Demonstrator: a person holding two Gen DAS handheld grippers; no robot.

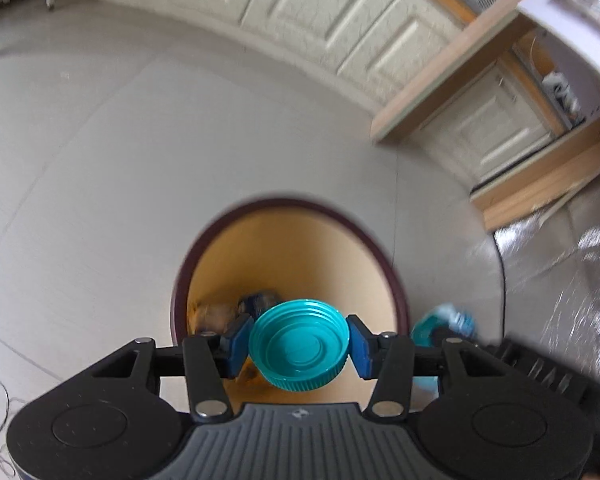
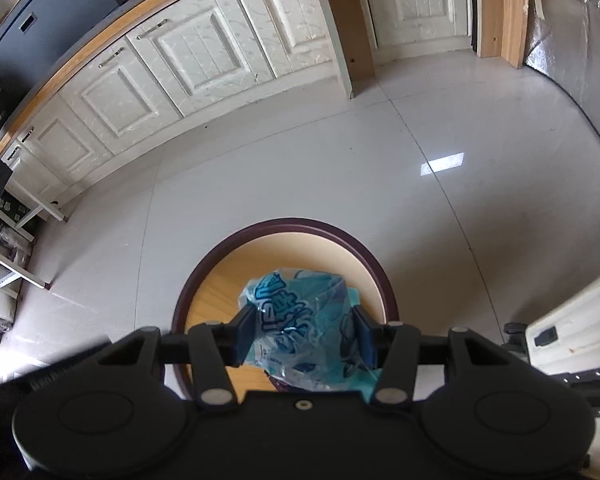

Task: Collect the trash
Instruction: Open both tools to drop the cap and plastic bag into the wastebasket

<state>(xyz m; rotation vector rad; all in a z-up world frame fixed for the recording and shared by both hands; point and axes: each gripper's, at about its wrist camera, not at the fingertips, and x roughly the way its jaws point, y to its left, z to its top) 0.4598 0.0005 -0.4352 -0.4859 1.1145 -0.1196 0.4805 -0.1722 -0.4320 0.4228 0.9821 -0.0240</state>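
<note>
My left gripper (image 1: pixel 299 345) points steeply down, blue pads clamped on a teal lid's (image 1: pixel 299 340) rim. My right gripper (image 2: pixel 305 334) also tilts down, pads pinching a crumpled blue plastic wrapper (image 2: pixel 306 320).

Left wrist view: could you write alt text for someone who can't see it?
Blue-padded tongs grip a teal screw lid above a round bin with a dark rim and yellow inside, trash at its bottom. Pale tiled floor and white cabinets lie beyond.
</note>
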